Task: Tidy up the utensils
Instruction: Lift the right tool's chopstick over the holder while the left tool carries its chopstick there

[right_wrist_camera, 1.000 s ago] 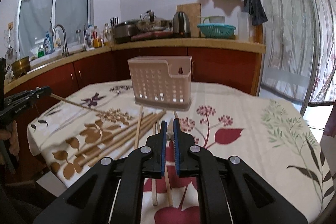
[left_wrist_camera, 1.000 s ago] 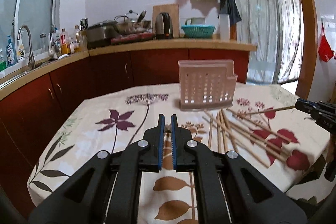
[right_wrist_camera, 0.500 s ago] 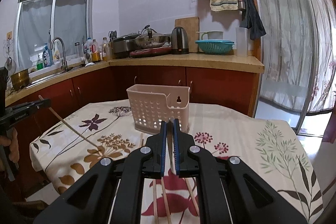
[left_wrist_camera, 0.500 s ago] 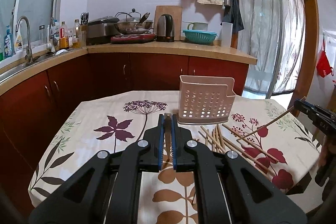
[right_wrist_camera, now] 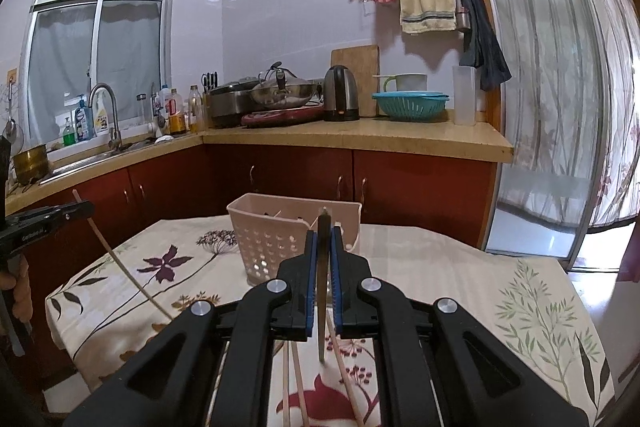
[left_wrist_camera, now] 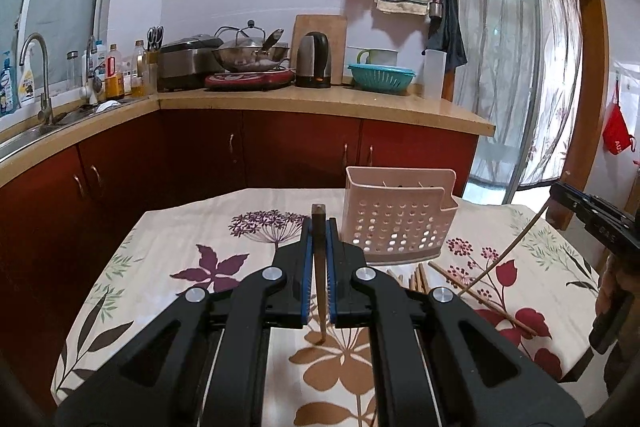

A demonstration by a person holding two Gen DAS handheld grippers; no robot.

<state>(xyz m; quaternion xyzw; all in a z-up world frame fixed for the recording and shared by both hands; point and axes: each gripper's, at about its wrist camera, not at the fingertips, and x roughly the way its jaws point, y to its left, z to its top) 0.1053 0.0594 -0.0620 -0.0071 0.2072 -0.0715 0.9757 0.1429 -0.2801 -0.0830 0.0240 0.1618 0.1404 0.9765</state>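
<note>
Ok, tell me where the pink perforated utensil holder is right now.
The pink utensil holder stands upright on the floral tablecloth at the table's far side, toward the red cabinets, with loose chopsticks lying just in front.

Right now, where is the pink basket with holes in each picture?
Left wrist view: the basket stands right of centre on the table, just right of the left gripper.
Right wrist view: the basket stands at centre, left of and partly behind the right gripper.
Shared landmark: the kettle on the counter behind it.
</note>
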